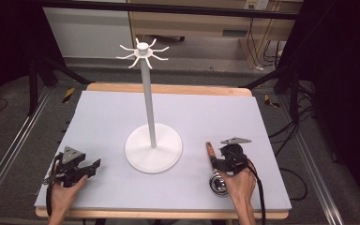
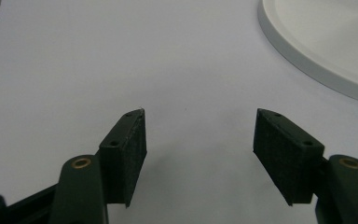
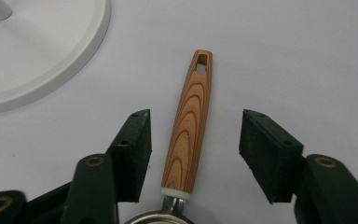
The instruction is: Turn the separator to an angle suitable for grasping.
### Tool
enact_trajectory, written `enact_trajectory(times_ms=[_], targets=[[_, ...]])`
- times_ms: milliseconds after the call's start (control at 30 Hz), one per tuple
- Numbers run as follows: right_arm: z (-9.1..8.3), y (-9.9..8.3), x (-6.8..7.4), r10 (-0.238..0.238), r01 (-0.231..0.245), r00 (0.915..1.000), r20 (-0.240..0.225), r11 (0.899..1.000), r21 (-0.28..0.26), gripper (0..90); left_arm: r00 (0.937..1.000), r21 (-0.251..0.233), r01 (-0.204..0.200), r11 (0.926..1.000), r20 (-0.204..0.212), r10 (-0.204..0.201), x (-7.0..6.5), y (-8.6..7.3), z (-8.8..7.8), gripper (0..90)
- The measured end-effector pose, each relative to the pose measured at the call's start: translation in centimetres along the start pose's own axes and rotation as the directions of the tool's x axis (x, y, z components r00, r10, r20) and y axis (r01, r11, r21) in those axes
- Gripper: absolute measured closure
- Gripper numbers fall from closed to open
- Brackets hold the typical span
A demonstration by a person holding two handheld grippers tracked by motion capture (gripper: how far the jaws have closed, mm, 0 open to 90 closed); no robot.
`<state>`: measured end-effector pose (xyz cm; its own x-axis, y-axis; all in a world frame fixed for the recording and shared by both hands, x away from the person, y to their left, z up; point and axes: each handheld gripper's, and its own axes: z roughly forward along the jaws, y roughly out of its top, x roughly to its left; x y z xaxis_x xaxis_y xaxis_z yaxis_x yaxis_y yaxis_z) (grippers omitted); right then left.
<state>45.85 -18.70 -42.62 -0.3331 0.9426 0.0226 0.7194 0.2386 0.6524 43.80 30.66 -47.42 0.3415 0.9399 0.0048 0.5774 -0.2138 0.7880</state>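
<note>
The table [image 1: 122, 117] carries a pale grey-white mat over a wooden top whose edge shows at the far and near sides.

On the mat, near its middle, stands a white rack [image 1: 145, 93]: a round flat base [image 1: 140, 157], 1 upright pole, and a crown of thin curved hooks [image 1: 143, 51] at the top. Nothing hangs from the hooks. The rim of the base appears at the upper right of the left gripper view [image 2: 307, 60] and at the upper left of the right gripper view [image 3: 74, 56].

The left gripper [image 1: 95, 165] rests low over the mat to the left of the base, well apart from it, held by the person's left hand [image 1: 63, 194]. Its 2 jaws stand wide apart and hold nothing; bare mat lies between them in the left gripper view [image 2: 199, 135].

The right gripper [image 1: 215, 164] sits to the right of the base, held by the person's right hand [image 1: 241, 187]. Its jaws are partly open, 1 on each side of the wooden handle without touching it [image 3: 195, 144].

The ladle [image 1: 214, 168] lies flat on the mat just right of the base. Its wood-grain handle [image 3: 190, 130] points away from the person and ends in a hanging hole. Its metal bowl [image 1: 219, 183] lies nearest the person, beside the right hand.
</note>
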Motion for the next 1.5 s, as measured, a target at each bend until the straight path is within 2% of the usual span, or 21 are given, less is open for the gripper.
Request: enact_trajectory(times_ms=[100,300,467,533,867,1133,1200,1300,1333,1367,1400,1433,1500], targets=[[0.8,0.3,0.1,0.013,-0.013,0.9997,-0.019,1.0,0.02,50.3,0.9999,0.007,-0.015,0.9999,-0.001,0.015,0.0,0.0,0.0,33.4],[2.8,0.7,0.3,0.013,-0.014,0.9999,0.01,0.997,0.077,57.0,0.9999,0.013,-0.013,0.9998,-0.001,0.013,0.0,0.0,0.1,33.3],[4.0,0.8,0.2,0.019,-0.021,0.9997,0.018,0.993,0.12,61.6,0.9999,0.017,-0.012,0.9998,0.001,0.012,0.0,0.0,0.1,33.2],[4.3,0.8,0.3,0.011,-0.012,0.9999,0.008,0.992,0.126,64.9,0.9999,0.018,-0.013,0.9998,0.0,0.013,0.0,0.0,0.1,33.1],[4.5,0.8,0.2,0.006,-0.005,1.0,-0.008,0.99,0.144,64.2,0.9999,0.027,-0.016,0.9995,0.001,0.016,0.0,0.0,0.2,32.7],[5.0,0.8,0.4,-0.008,0.007,0.9999,0.007,0.989,0.147,62.8,0.9997,0.032,-0.022,0.9992,0.0,0.022,-0.1,-0.1,0.3,32.4],[5.2,0.7,0.4,0.002,-0.002,1.0,0.002,0.988,0.157,62.6,0.9997,0.033,-0.023,0.9992,-0.001,0.023,-0.1,-0.1,0.3,32.3],[5.2,0.7,0.5,-0.01,0.008,0.9999,0.013,0.988,0.156,65.1,0.9997,0.033,-0.023,0.9992,0.0,0.023,-0.1,-0.1,0.3,32.2],[5.1,0.8,0.3,-0.012,0.012,0.9999,0.0,0.987,0.162,68.7,0.9997,0.034,-0.024,0.9992,0.0,0.024,-0.1,-0.1,0.3,32.1],[5.1,0.8,0.3,-0.012,0.012,0.9999,0.0,0.987,0.162,68.7,0.9997,0.034,-0.024,0.9992,0.0,0.024,-0.1,-0.1,0.3,32.1],[5.0,0.7,0.2,-0.039,0.038,0.9993,0.0,0.986,0.16,69.0,0.9997,0.033,-0.024,0.9992,0.0,0.024,0.0,-0.1,0.3,32.1],[4.7,0.7,-0.2,-0.041,0.046,0.9987,-0.03,0.984,0.174,69.4,0.9997,0.031,-0.025,0.9992,-0.002,0.025,0.0,0.0,0.3,32.1],[4.5,0.7,-0.4,-0.049,0.056,0.9978,-0.044,0.982,0.179,69.9,0.9997,0.033,-0.023,0.9992,-0.001,0.023,0.0,0.0,0.3,32.1]])
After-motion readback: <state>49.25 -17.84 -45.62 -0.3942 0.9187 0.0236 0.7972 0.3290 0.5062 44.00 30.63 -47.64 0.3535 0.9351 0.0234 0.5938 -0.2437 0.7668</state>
